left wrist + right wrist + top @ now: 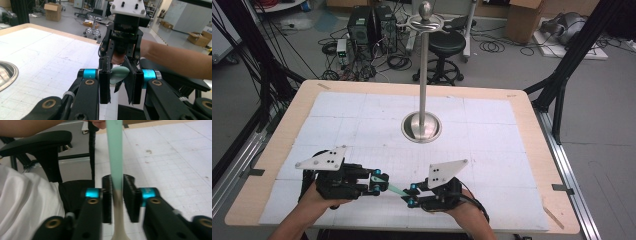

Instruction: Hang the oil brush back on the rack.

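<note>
While I am holding both grippers low at the near edge of the bench (pixel 532 150), I am passing a slim mint-green spatula (pixel 395 190) between them, and the handover is looking only partly done. In the high view the left gripper (pixel 376 182) and the right gripper (pixel 410 194) are facing each other, tips near together, with the spatula spanning the short gap between them, lifted off the white gridded mat (pixel 362 115). In the left gripper view the fingers (pixel 104 82) are standing narrow about the broad green blade; one pad is lying against it, but I cannot tell whether the other is pressing, so the grip on that side is looking unsettled. In the right gripper view the fingers (pixel 107 200) are set narrow around the shaft where the green is fading to cream, yet a slim gap is showing on either side, so I am judging that pair as not clamped. Well beyond, at the middle of the bench, a tall metal stand (pixel 424 75) is rising from its round base with a hooked ring near the top, and nothing is hanging there. By my reckoning the spatula is lifted and shared; settling it firmly in one gripper and carrying it to the far stand is what is remaining.
</note>
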